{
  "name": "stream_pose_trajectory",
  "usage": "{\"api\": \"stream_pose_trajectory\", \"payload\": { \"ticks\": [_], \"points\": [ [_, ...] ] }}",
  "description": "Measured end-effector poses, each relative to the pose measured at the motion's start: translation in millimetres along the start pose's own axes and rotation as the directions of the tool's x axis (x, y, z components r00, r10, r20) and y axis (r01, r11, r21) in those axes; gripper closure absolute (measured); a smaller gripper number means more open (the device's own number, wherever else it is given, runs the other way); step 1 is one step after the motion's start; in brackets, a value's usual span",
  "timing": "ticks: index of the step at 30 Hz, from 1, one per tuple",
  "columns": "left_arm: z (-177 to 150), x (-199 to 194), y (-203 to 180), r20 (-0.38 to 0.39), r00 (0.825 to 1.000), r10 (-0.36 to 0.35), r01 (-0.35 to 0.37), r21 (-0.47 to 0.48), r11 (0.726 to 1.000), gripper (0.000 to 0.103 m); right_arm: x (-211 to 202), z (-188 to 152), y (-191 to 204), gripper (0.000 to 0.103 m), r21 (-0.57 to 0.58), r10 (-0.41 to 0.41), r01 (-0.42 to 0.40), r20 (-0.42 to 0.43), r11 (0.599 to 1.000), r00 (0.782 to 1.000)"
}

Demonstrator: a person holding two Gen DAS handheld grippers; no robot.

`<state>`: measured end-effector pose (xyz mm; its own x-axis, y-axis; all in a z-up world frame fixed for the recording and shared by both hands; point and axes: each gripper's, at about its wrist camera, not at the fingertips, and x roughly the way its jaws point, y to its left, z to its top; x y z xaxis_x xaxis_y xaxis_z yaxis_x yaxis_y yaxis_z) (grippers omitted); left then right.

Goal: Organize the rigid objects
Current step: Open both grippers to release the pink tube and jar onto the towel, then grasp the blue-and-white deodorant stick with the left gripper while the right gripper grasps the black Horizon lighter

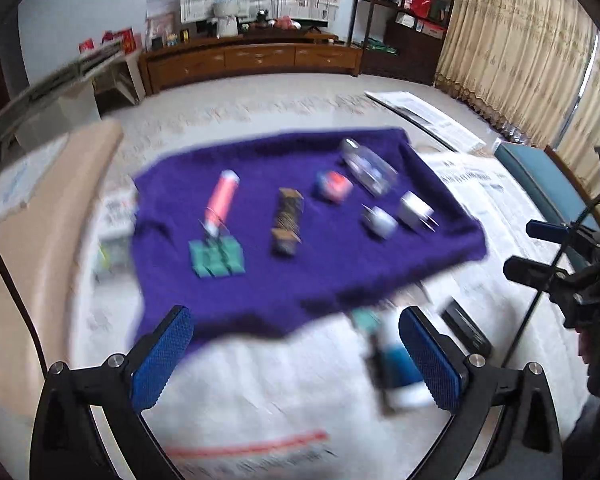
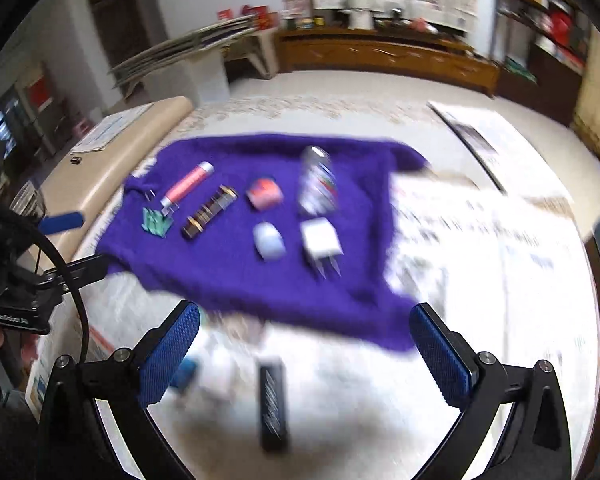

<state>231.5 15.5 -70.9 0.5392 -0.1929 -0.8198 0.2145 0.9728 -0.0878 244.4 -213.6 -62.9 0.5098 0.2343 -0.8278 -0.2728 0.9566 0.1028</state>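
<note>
A purple cloth (image 1: 300, 280) (image 2: 228, 276) lies on the paper-covered table. On it rest a pink tube (image 1: 222, 200) (image 2: 188, 186), a green clip (image 1: 216, 258), a brown patterned cylinder (image 1: 288, 216) (image 2: 210, 212), a red and blue box (image 1: 334, 186), a clear bottle (image 1: 366, 166) (image 2: 318, 184), a white puck (image 2: 268, 242) and a white plug (image 2: 320, 240). Nearer, off the cloth, lie a blue-and-white object (image 1: 396, 368) and a black bar (image 2: 274, 404). My left gripper (image 1: 296, 320) and right gripper (image 2: 305, 314) hang open above the near edge, holding nothing.
Newspaper (image 2: 480, 240) covers the table around the cloth. A beige bench (image 1: 52, 208) runs along the left. A blue chair seat (image 1: 540, 176) stands at the right. A wooden cabinet (image 1: 252, 58) and shelves line the far wall. The picture is blurred.
</note>
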Motion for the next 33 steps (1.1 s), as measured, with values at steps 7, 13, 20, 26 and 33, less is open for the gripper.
{"api": "stream_pose_trajectory", "payload": {
  "ticks": [7, 13, 20, 26, 33],
  "points": [
    [-36, 29, -43, -0.044, 0.999, -0.017, 0.019, 0.031, 0.999, 0.0, -12, -55, -41, 0.0, 0.095, -0.058, 0.056, 0.019, 0.994, 0.998],
    [-50, 49, -60, -0.038, 0.998, 0.046, -0.042, 0.1, 0.994, 0.011, -10, -74, -68, 0.0, 0.169, -0.044, 0.037, 0.035, 0.985, 0.998],
    [-57, 52, -70, 0.018, 0.999, 0.032, -0.034, 0.143, 0.989, 0.043, -6, -77, -74, 0.002, 0.185, -0.02, 0.017, 0.016, 0.983, 1.0],
    [-57, 50, -68, 0.045, 0.999, -0.002, -0.004, 0.138, 0.99, 0.067, -4, -79, -64, 0.003, 0.153, -0.013, 0.011, 0.016, 0.988, 1.0],
    [-64, 37, -46, 0.036, 0.999, -0.011, 0.007, 0.089, 0.996, 0.068, 4, -80, -34, 0.006, 0.073, 0.052, -0.053, 0.009, 0.996, 0.999]
  ]
}}
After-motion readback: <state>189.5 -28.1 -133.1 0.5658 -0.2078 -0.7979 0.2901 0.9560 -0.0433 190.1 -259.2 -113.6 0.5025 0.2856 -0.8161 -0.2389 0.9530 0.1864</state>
